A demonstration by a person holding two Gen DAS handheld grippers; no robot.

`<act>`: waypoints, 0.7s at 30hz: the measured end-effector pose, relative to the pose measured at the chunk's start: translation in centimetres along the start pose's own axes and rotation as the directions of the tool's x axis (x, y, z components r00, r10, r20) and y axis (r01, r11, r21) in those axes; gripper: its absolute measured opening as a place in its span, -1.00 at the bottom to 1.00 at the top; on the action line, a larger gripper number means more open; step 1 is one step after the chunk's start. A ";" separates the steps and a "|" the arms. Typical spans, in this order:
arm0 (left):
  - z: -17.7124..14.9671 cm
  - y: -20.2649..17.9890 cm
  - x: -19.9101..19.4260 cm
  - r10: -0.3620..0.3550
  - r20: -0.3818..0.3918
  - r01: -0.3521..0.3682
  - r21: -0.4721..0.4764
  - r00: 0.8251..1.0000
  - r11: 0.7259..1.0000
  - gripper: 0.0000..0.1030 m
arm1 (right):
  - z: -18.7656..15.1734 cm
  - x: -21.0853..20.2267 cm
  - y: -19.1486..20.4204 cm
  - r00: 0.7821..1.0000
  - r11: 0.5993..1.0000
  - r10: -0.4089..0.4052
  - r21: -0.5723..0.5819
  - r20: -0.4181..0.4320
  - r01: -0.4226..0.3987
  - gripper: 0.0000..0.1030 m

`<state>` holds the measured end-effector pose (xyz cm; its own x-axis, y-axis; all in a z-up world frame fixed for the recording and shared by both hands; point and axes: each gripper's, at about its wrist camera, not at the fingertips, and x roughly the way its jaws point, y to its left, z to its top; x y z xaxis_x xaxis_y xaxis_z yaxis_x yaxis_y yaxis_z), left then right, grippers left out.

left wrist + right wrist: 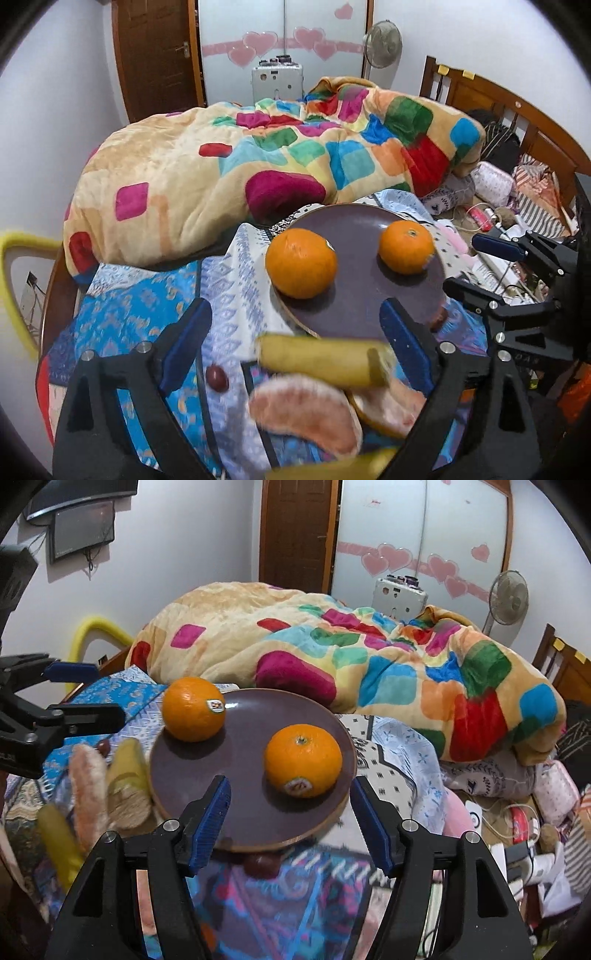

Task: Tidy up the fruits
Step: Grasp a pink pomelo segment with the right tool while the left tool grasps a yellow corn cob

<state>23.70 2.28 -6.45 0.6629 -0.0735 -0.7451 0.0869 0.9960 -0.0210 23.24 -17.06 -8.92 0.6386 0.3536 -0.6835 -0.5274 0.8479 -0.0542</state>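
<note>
Two round oranges sit on the dark brown round plate (192, 771): the sticker on the rear orange (194, 709) is illegible. My left gripper (295, 354) and right gripper (290, 812) both have released jaws, grasping nothing.

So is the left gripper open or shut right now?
Open. In the left wrist view, the left gripper has its blue pads spread wide, with the banana lying between them, untouched by either pad.

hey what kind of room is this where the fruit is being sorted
Most likely a bedroom in a home. A rumpled patchwork blanket lies on a bed with a wooden headboard, and a wardrobe with pink heart decals stands behind it beside a standing fan.
</note>
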 end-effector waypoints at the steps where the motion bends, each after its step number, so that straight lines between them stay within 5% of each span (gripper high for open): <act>1: -0.5 -0.1 -0.6 0.001 0.008 -0.001 -0.004 1.000 1.000 0.85 | -0.3 -0.9 0.2 1.000 1.000 -0.002 0.007 0.009 0.002 0.24; 9: -5.5 -1.1 -4.8 0.039 0.053 -0.037 -0.040 0.998 0.999 0.97 | -2.8 -5.9 1.6 0.998 1.000 -0.013 0.023 0.068 0.012 0.35; 21: -11.7 -5.6 -3.6 0.042 -0.003 -0.042 0.012 0.999 0.999 0.97 | -7.0 -7.7 3.1 0.999 0.999 0.009 0.041 0.052 -0.011 0.37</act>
<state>12.11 -2.40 -11.42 0.6640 -0.0316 -0.7470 0.0679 0.9975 0.0181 12.82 -19.92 -8.91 0.6620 0.3810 -0.6454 -0.5112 0.8593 -0.0171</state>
